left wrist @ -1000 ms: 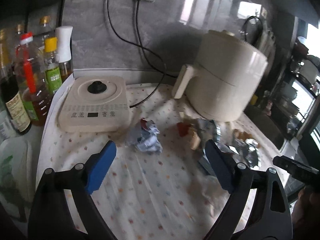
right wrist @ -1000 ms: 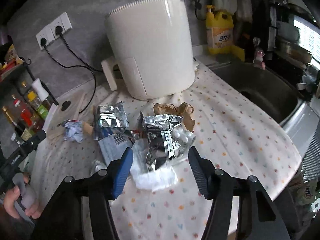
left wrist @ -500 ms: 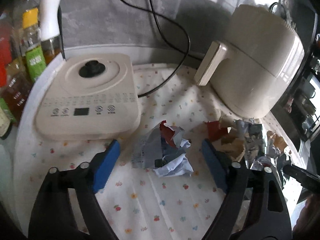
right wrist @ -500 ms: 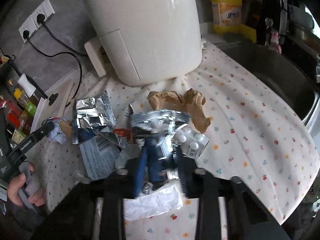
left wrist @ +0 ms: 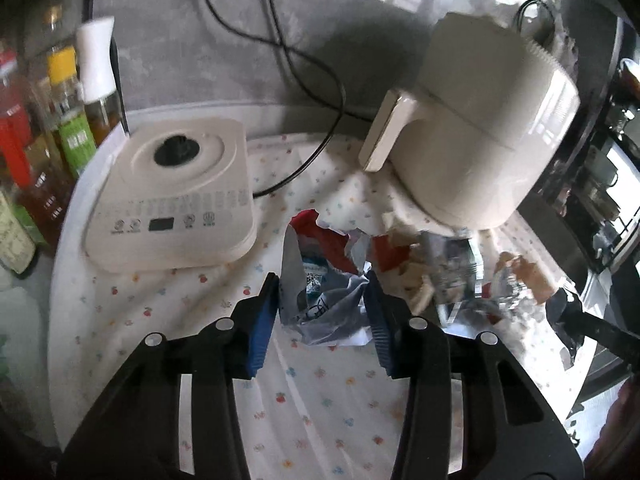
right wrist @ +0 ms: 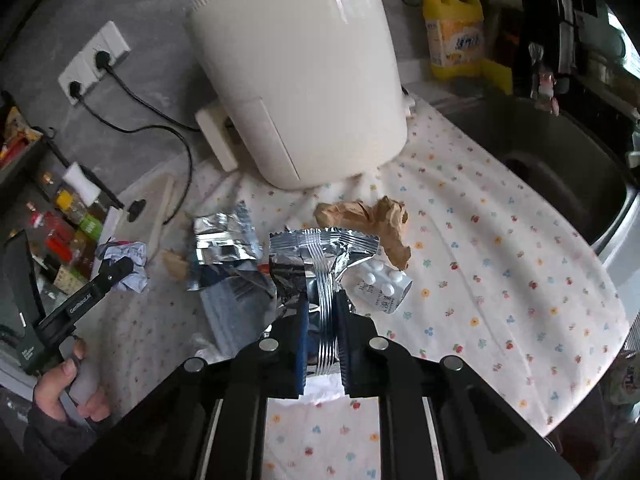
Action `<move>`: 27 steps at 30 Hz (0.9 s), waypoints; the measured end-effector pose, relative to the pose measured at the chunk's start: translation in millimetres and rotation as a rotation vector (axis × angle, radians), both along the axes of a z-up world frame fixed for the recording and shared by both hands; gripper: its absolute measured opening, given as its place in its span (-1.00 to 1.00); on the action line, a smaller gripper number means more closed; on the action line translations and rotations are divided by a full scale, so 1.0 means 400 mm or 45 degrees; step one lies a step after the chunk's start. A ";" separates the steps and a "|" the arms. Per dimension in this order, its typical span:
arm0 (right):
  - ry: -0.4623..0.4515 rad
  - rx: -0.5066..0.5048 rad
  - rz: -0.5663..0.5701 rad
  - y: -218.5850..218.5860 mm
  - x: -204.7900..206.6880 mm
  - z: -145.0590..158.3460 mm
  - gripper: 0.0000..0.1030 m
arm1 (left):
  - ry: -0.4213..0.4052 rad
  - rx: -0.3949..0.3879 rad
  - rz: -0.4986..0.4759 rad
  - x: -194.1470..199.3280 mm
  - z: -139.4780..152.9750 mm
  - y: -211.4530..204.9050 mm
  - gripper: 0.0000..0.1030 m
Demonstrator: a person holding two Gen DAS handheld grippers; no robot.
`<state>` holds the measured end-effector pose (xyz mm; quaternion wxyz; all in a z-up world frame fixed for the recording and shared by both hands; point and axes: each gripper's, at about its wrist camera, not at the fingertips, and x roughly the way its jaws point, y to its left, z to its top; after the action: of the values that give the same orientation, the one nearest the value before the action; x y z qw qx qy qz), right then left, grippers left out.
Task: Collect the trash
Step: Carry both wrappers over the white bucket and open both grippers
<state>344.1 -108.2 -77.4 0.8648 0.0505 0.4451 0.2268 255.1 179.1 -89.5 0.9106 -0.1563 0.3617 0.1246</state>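
A: Report the left claw (left wrist: 322, 300).

B: Lower centre of the left wrist frame. Its jaws have just been closing. A crumpled wrapper (left wrist: 320, 280), grey-blue with a red torn flap, sits between the blue pads (left wrist: 262, 320). Both pads meet the wrapper's sides, so the claw is grasping it. The wrapper rests on the spotted cloth (left wrist: 312, 404) covering the table.

A: Surroundings in that frame?

B: Cooktop (left wrist: 172, 196) at left centre, just beside the wrapper. Air fryer (left wrist: 476, 128) at upper right. Bottles (left wrist: 68, 120) along the left edge. More foil and paper scraps lie right of the wrapper, blurred.

A: Report the right claw (right wrist: 322, 320).

B: Lower centre of the right wrist frame. Its jaws have also just been closing. The pads are clenched on a silver foil packet (right wrist: 320, 264), which stands up from the claw toward frame centre.

A: Other trash in that frame?

B: Blister pack (right wrist: 382, 284) just right of the packet. Brown paper (right wrist: 368, 220) above it, near the fryer base. A second foil bag (right wrist: 224, 240) left of centre. The crumpled wrapper appears at left, at the tip of the other claw, held by a hand (right wrist: 68, 388) at lower left.

A: Fixed items?

B: Sink (right wrist: 560, 172) at right. Yellow bottle (right wrist: 456, 36) at upper right.
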 end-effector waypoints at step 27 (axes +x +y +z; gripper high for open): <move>-0.064 0.014 -0.277 -0.589 -0.413 -0.011 -0.73 | -0.069 0.025 -0.358 -0.260 0.057 -0.609 -0.15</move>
<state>178.8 -344.0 -82.0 0.8949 0.0975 0.4140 0.1351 151.1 -64.4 -66.6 0.9301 -0.0983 0.3540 -0.0052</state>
